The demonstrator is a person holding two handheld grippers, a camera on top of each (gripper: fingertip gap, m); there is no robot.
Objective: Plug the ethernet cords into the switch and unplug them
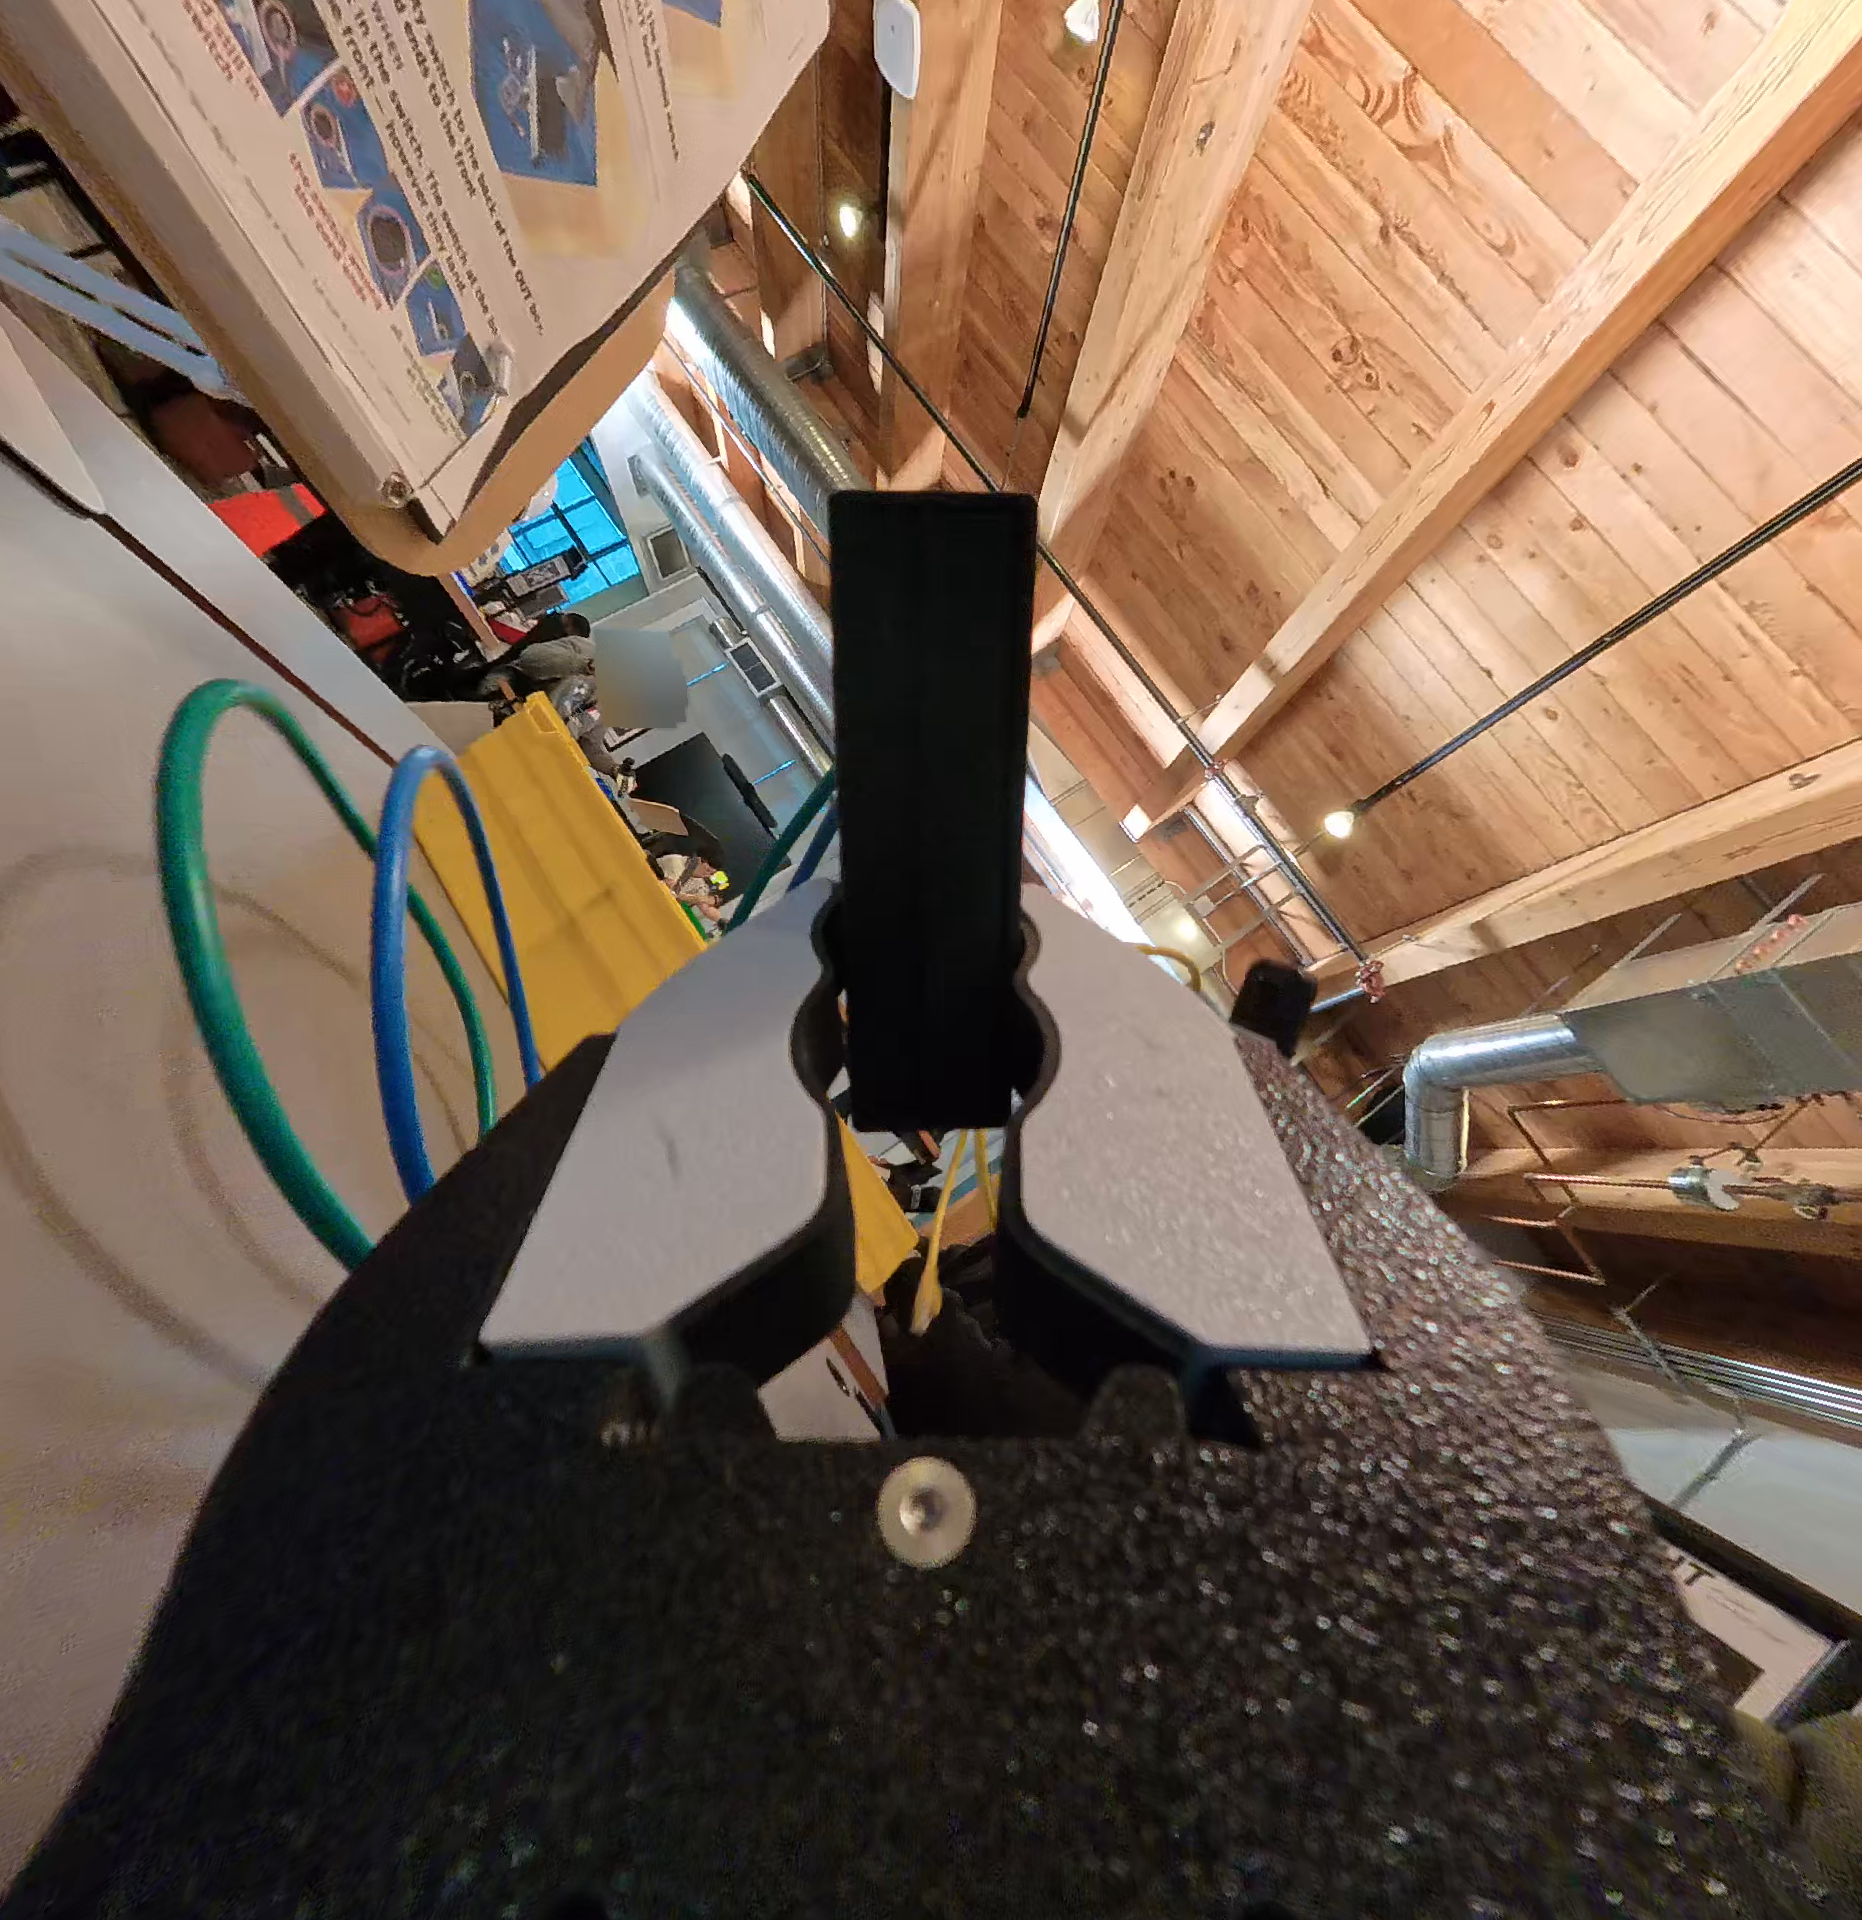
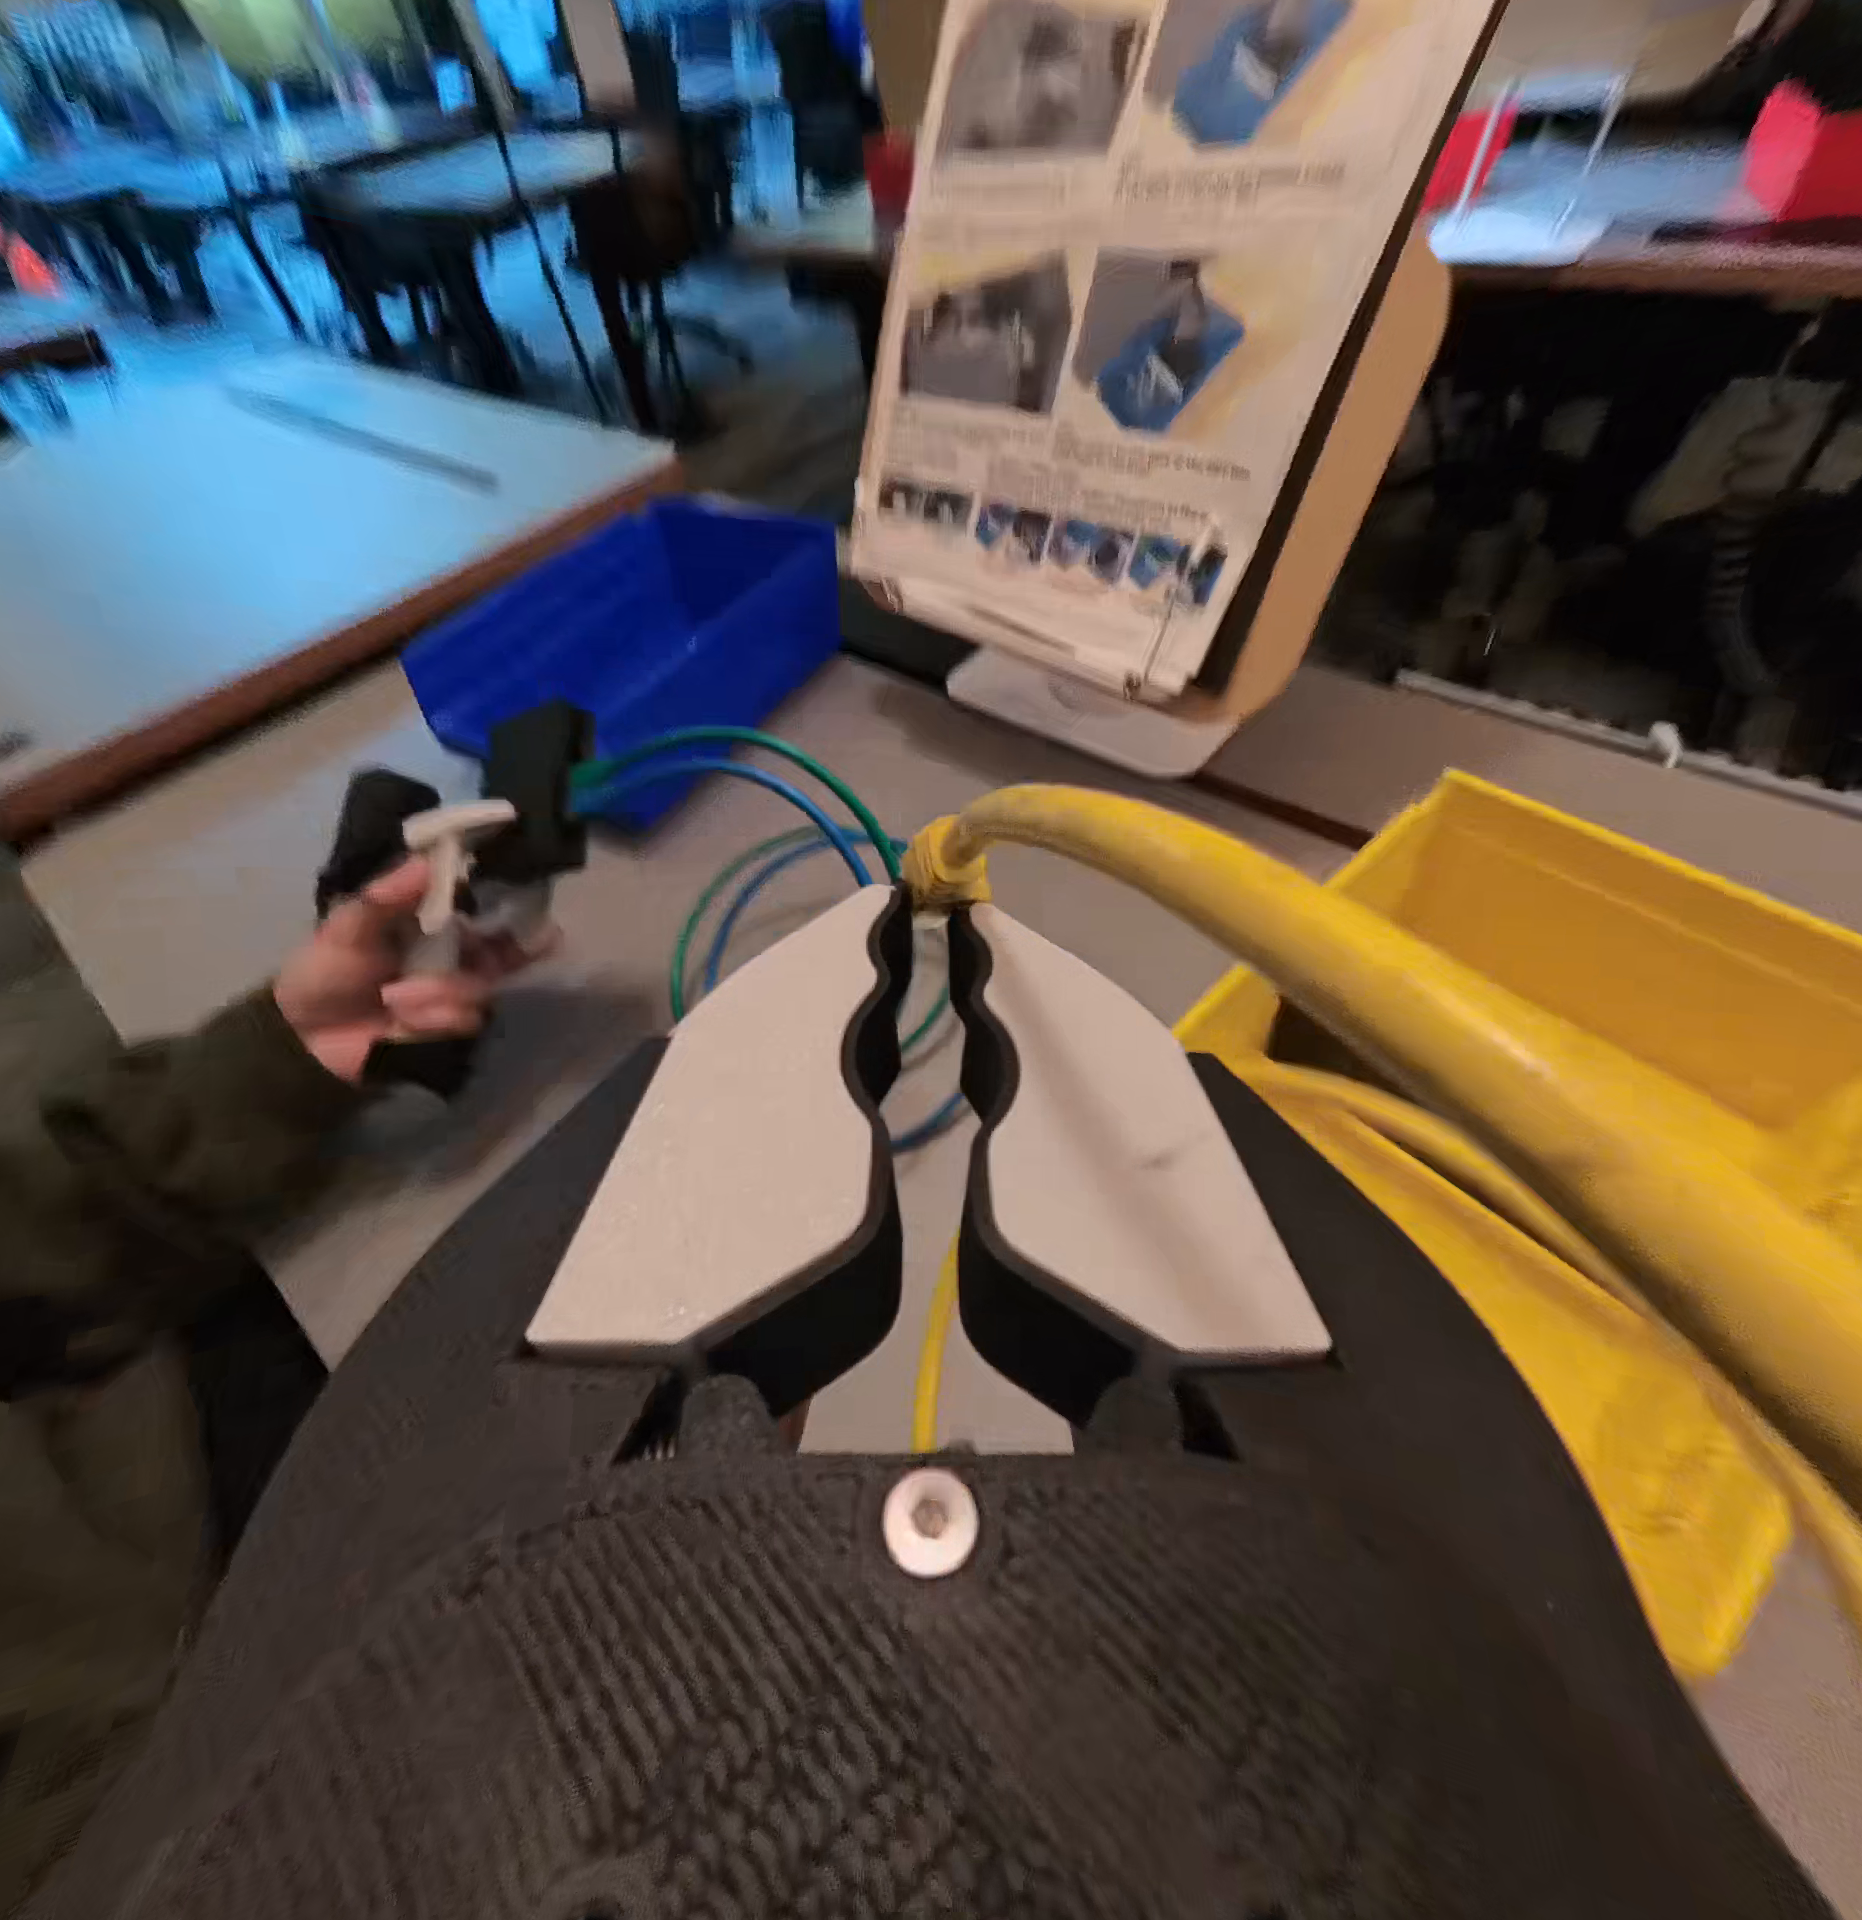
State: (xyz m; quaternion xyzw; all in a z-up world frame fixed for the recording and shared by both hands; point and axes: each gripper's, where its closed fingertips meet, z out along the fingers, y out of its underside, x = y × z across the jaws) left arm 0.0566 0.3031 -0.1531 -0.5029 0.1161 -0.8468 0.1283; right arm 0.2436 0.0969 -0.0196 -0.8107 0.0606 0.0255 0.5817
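Note:
In the left wrist view my left gripper (image 1: 927,935) is shut on a black box-shaped switch (image 1: 932,779) and holds it raised, pointing up toward the ceiling. A green cord (image 1: 194,935) and a blue cord (image 1: 387,935) loop to its left. In the right wrist view my right gripper (image 2: 932,909) is shut on the plug (image 2: 942,868) of a thick yellow cord (image 2: 1322,987), which arcs away to the right. To the left and apart from it, the left gripper (image 2: 459,862) holds the switch (image 2: 537,790), with the green cord (image 2: 761,740) and the blue cord (image 2: 761,774) plugged into it.
A yellow bin (image 2: 1633,935) with more coiled yellow cord sits at the right, a blue bin (image 2: 678,603) behind the switch. An instruction board (image 2: 1114,312) stands at the back of the grey table (image 2: 231,914). A person's hand (image 2: 366,977) and sleeve are at the left.

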